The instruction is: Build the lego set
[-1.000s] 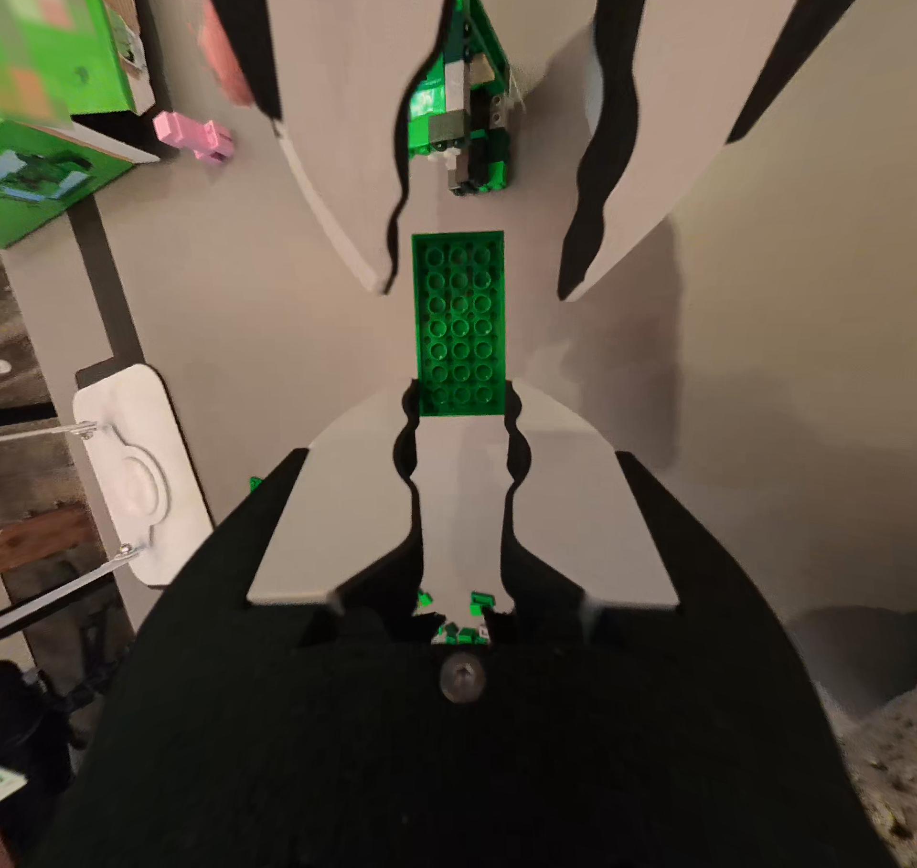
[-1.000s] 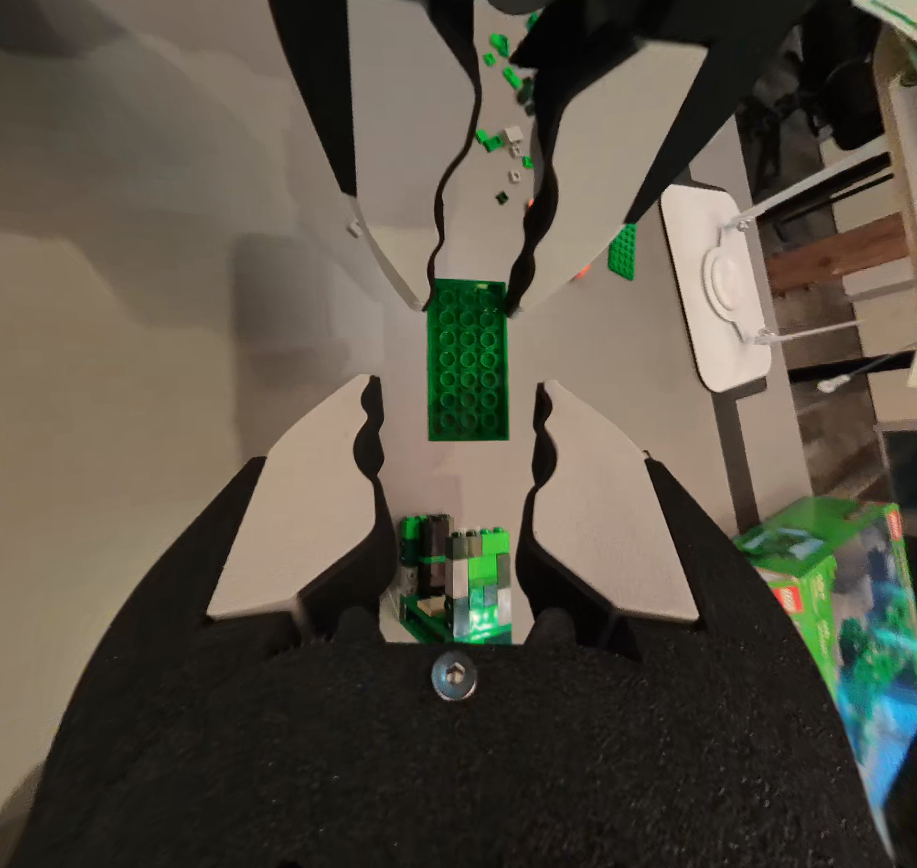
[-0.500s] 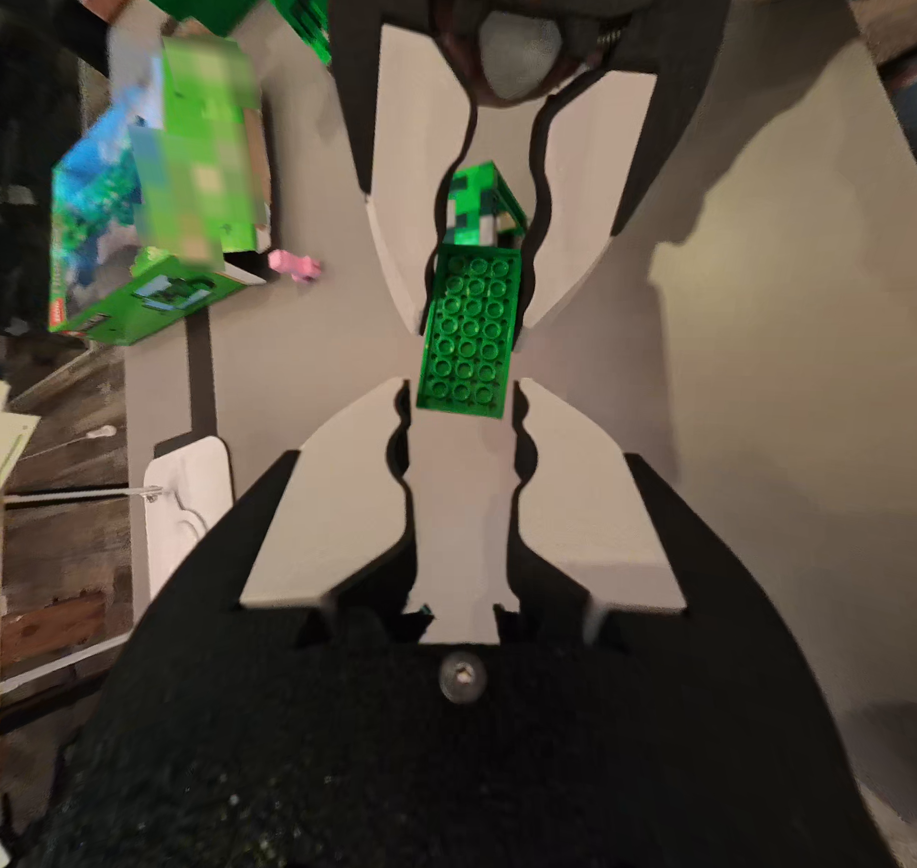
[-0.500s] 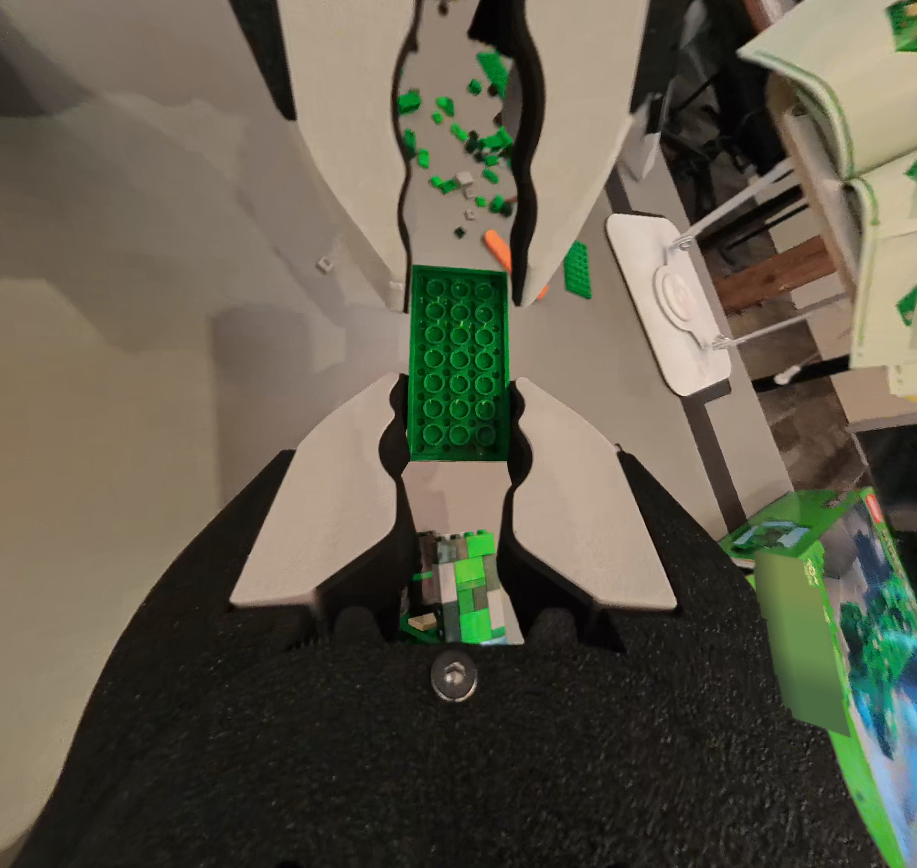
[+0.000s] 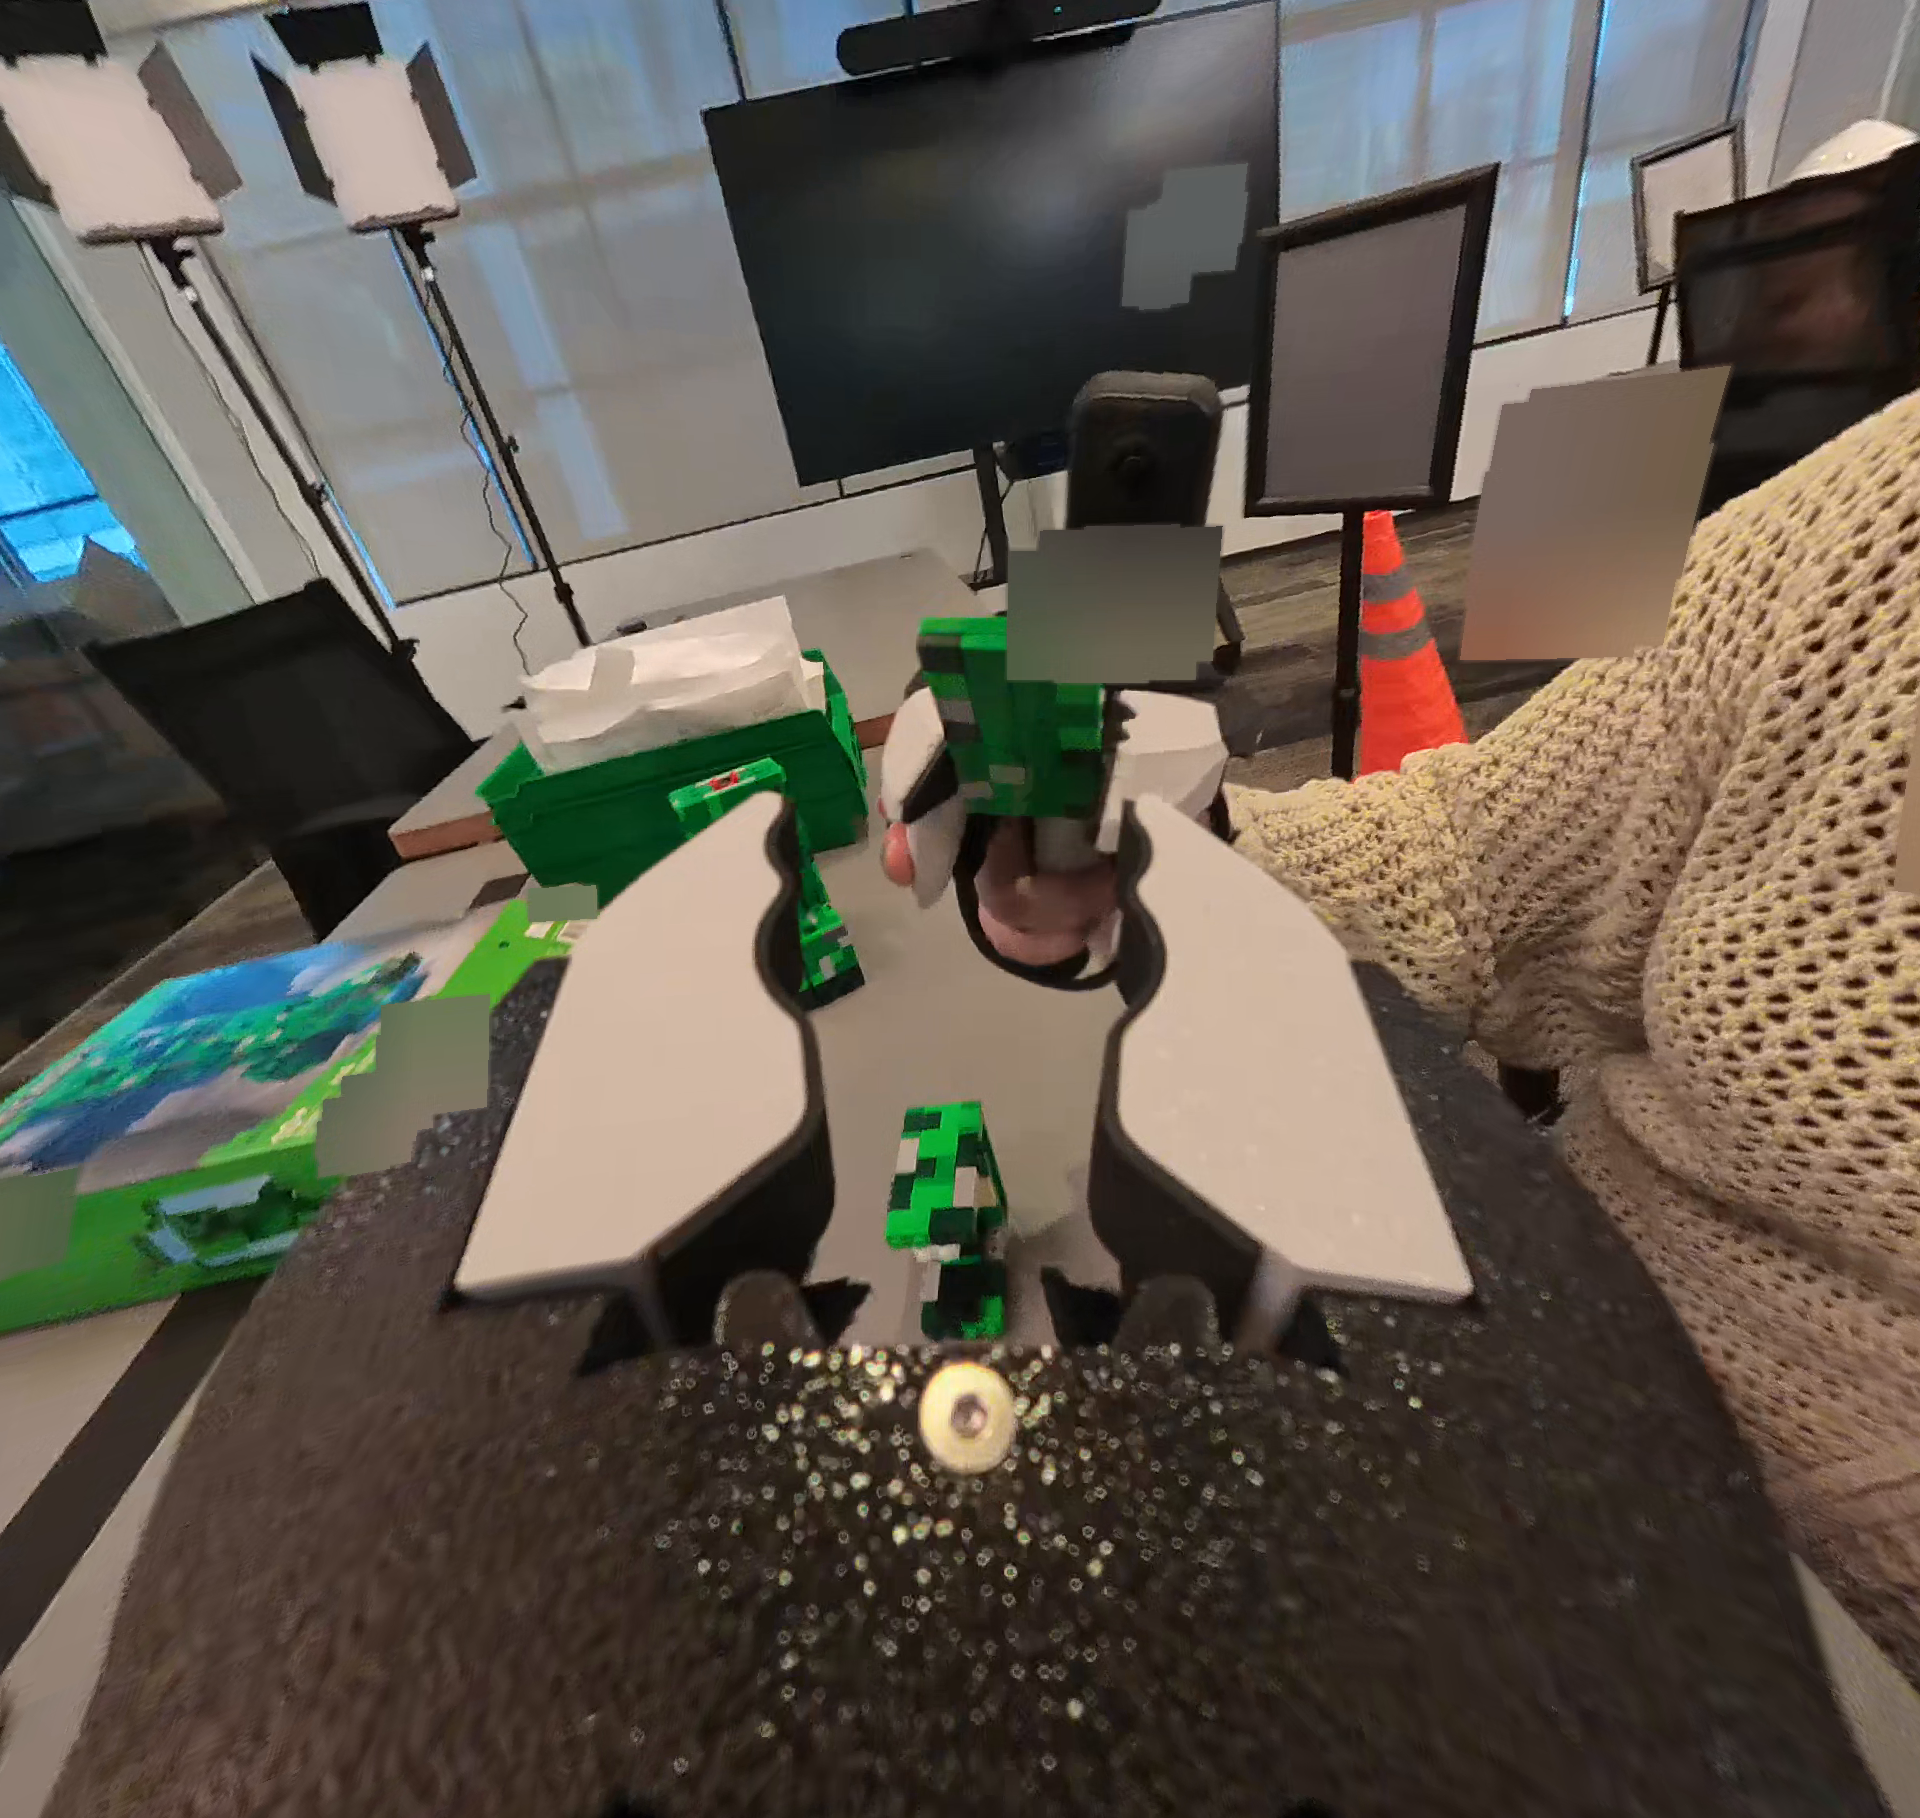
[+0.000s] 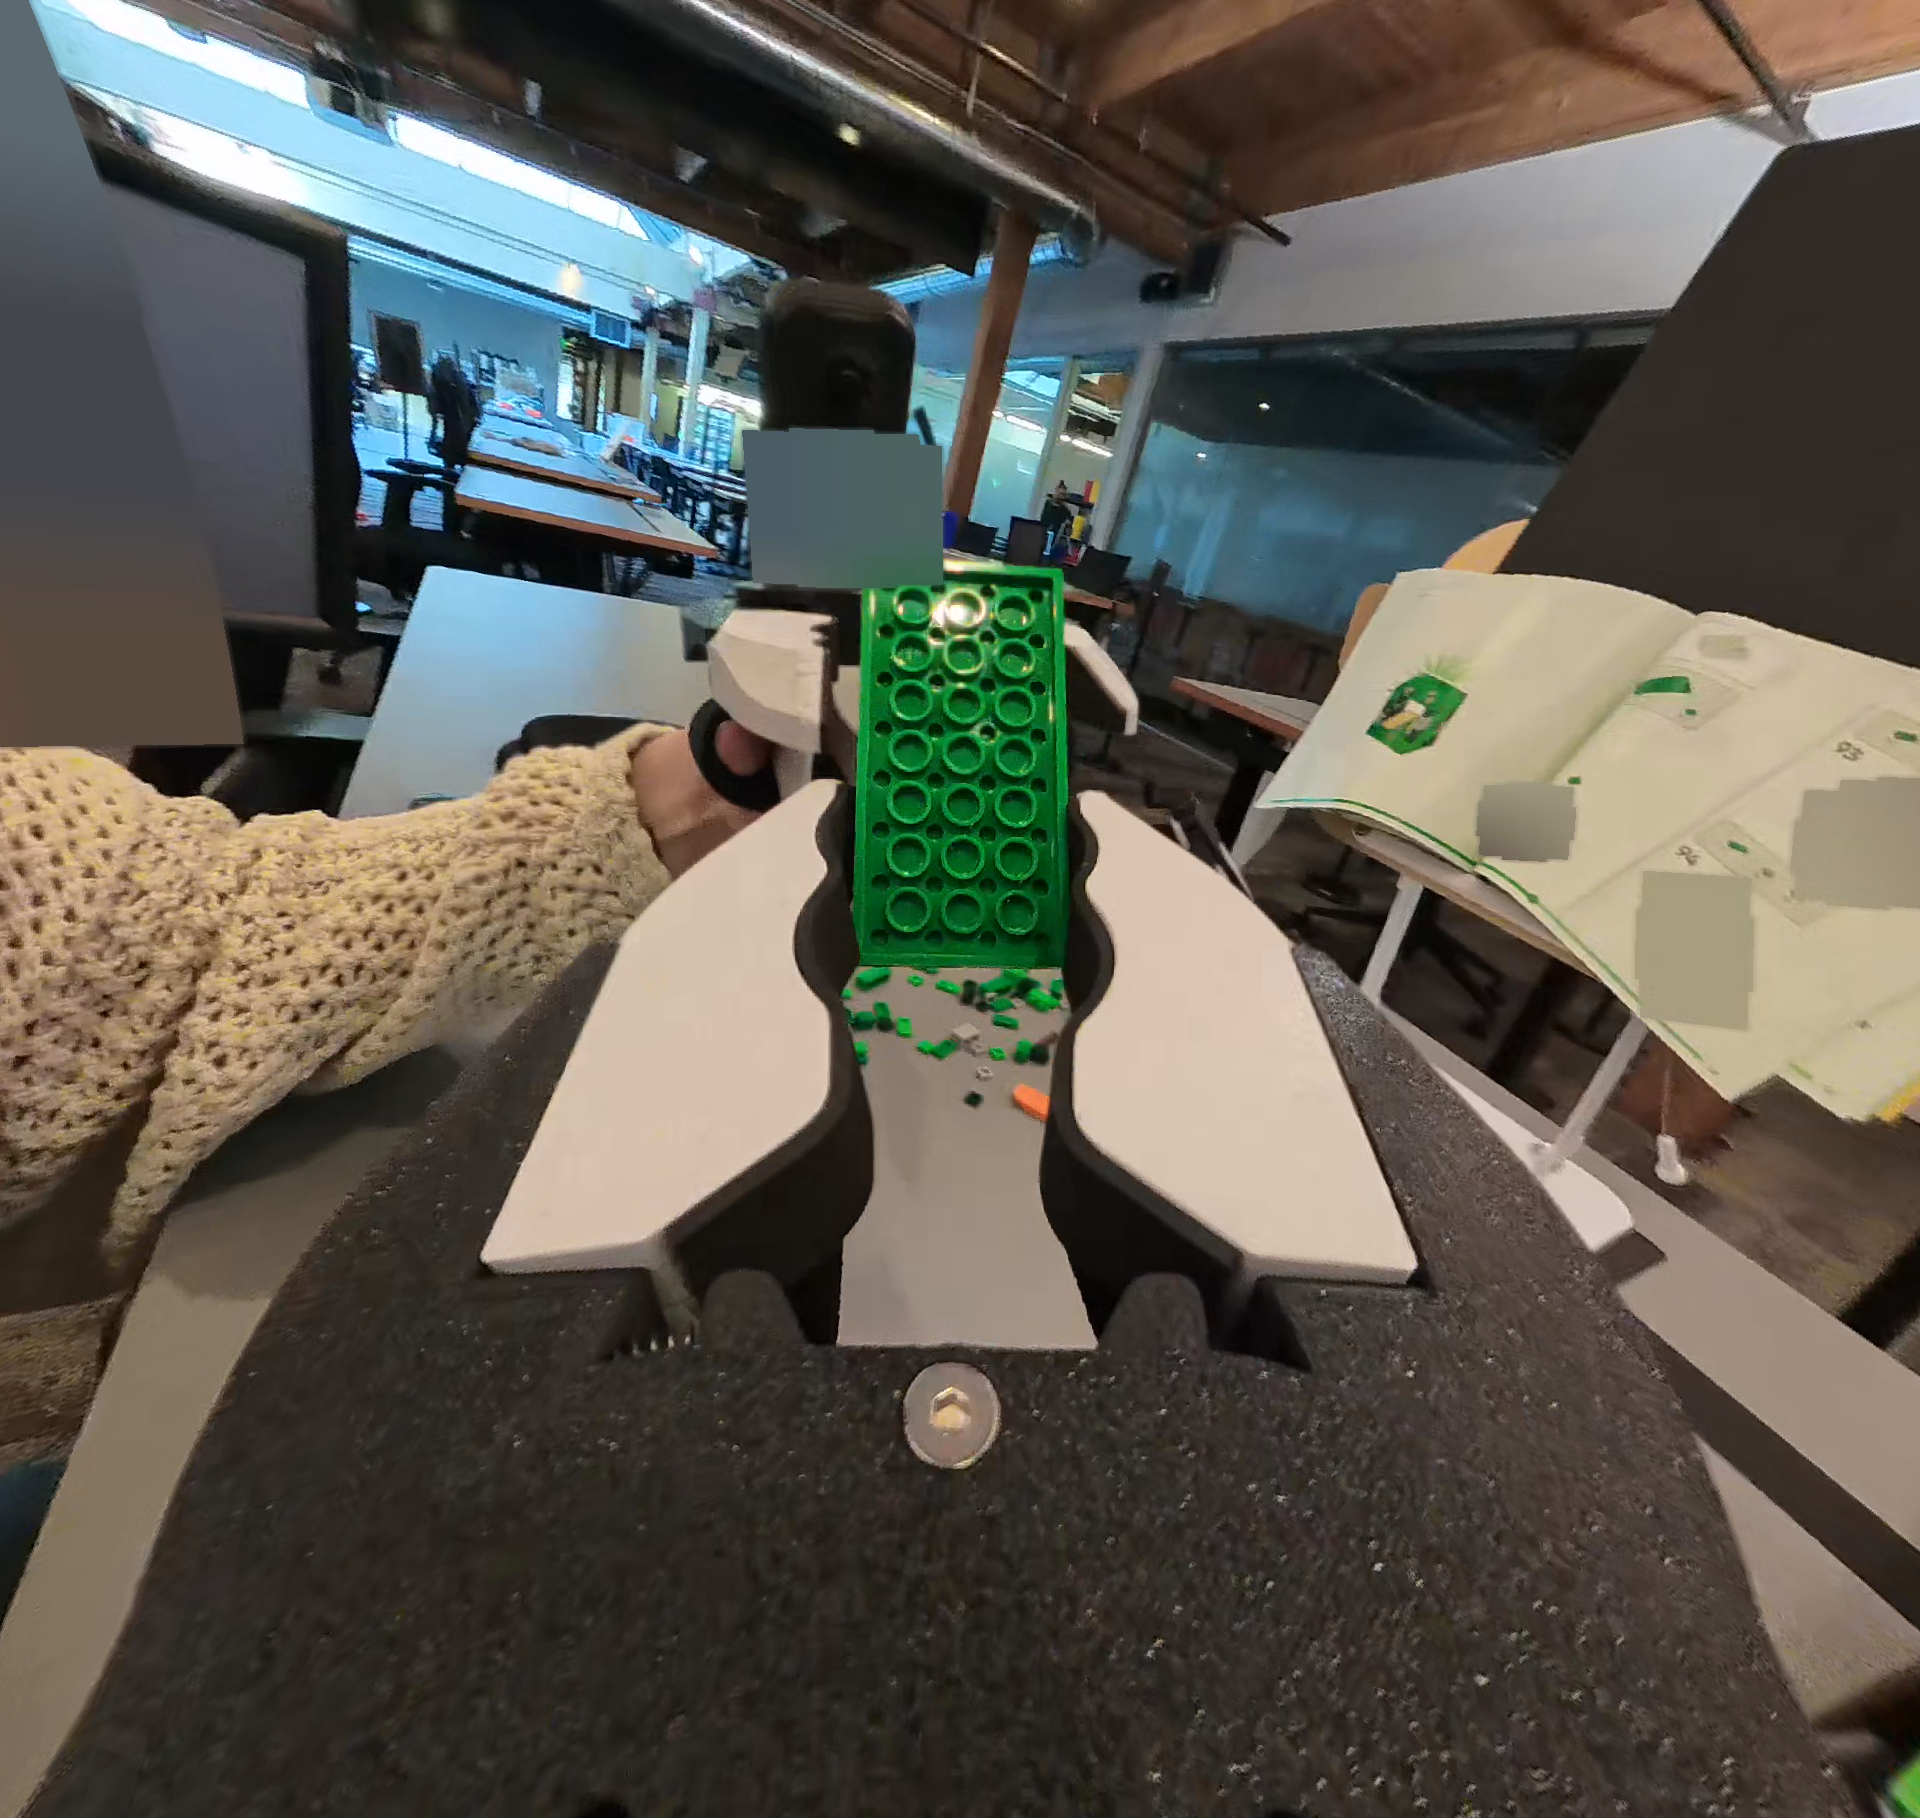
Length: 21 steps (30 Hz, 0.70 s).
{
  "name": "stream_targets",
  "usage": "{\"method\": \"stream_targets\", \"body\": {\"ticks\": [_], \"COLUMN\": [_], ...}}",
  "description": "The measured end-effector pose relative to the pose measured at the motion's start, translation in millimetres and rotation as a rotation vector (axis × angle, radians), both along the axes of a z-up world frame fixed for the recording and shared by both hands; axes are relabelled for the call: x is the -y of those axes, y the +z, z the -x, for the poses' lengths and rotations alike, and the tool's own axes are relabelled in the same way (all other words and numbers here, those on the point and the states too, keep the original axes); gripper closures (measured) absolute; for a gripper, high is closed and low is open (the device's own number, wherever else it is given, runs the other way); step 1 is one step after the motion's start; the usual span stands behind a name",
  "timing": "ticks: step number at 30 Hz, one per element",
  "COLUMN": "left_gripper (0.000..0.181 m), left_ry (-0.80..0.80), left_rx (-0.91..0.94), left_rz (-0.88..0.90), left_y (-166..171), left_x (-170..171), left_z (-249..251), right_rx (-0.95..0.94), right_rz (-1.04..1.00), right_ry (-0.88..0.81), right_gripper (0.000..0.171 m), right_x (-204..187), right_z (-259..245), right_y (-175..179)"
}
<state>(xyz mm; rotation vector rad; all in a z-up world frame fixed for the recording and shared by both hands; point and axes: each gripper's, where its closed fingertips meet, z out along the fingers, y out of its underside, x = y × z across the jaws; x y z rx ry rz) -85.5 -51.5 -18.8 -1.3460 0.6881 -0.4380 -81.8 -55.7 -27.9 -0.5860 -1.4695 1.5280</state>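
Observation:
My right gripper (image 6: 956,802) is shut on a bright green plate (image 6: 961,771) and holds it upright, its round-holed underside facing this camera. In the left wrist view the same gripper (image 5: 1003,781) shows farther off, holding the green plate (image 5: 992,719) above the grey table (image 5: 966,1030). My left gripper (image 5: 956,812) is open and empty, facing the right one. Its white fingers (image 6: 764,672) show behind the plate. A small green pixel-patterned figure (image 5: 940,1186) stands on the table between my left fingers. A taller green build (image 5: 826,927) stands behind the left finger.
A lego box (image 5: 208,1072) lies at left, with a green box holding white paper (image 5: 665,729) behind it. Loose green bricks (image 6: 956,1010) and an orange piece (image 6: 1031,1100) lie on the table. An open instruction booklet (image 6: 1610,781) rests on a stand at right. A knitted sleeve (image 6: 260,916) reaches in. My left and right fingertips are right by each other. Left tips and right tips are each some 20 centimeters from the small green pixel-patterned figure (image 5: 940,1186).
The plate passed from my left gripper to my right, and the left opened and drew back. Both grippers tilted up from looking down at the table to level, raising the plate upright.

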Motion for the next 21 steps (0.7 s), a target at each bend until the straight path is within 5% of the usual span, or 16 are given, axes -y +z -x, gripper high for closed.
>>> {"method": "stream_targets", "body": {"ticks": [5,9,15,21], "left_gripper": [0.127,0.148,0.148,0.148], "left_ry": [-0.131,-0.149,-0.104,0.083], "left_rx": [0.044,0.048,0.018,-0.24], "left_rz": [-0.007,-0.009,0.064,0.318], "left_y": [0,-5,-16,-89], "left_x": [2,0,-9,-39], "left_z": [-25,-25,-17,15], "right_rx": [-0.004,-0.004,-0.018,-0.031], "right_rz": [-0.003,0.002,-0.067,-0.281], "right_ry": [0.046,0.057,0.016,-0.143], "right_gripper": [0.135,0.135,0.132,0.129], "right_x": [10,14,0,-72], "right_z": [1,4,3,-18], "right_y": [-8,-13,-21,-48]}}
